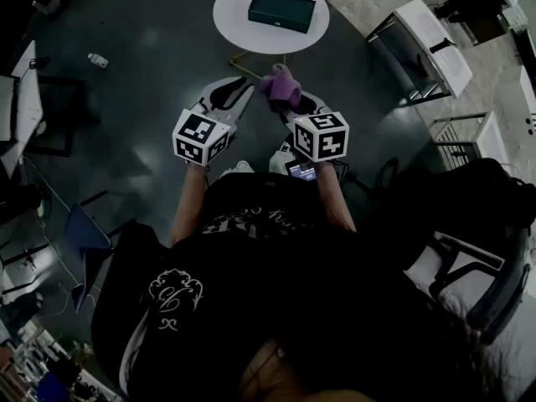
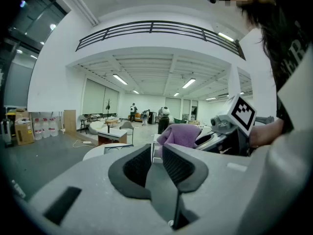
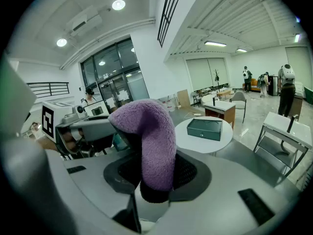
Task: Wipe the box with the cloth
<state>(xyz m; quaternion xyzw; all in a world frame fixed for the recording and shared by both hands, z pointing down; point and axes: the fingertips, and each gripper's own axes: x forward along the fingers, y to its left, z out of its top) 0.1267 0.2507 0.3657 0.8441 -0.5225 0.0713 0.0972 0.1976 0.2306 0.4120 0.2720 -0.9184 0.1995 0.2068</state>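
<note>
The right gripper (image 3: 157, 173) is clamping its fingers on the purple cloth (image 3: 149, 141), which is flopping over their tips. The left gripper (image 2: 156, 155) is holding nothing, its fingers all but together with only a slit showing between them. The dark green box (image 1: 281, 10) is lying on the round white bench (image 1: 234, 25), well apart from both grippers on their far side, its long axis running left to right. It is sitting almost straight ahead of the cloth-bearing right gripper, which I judge the nearer one.
</note>
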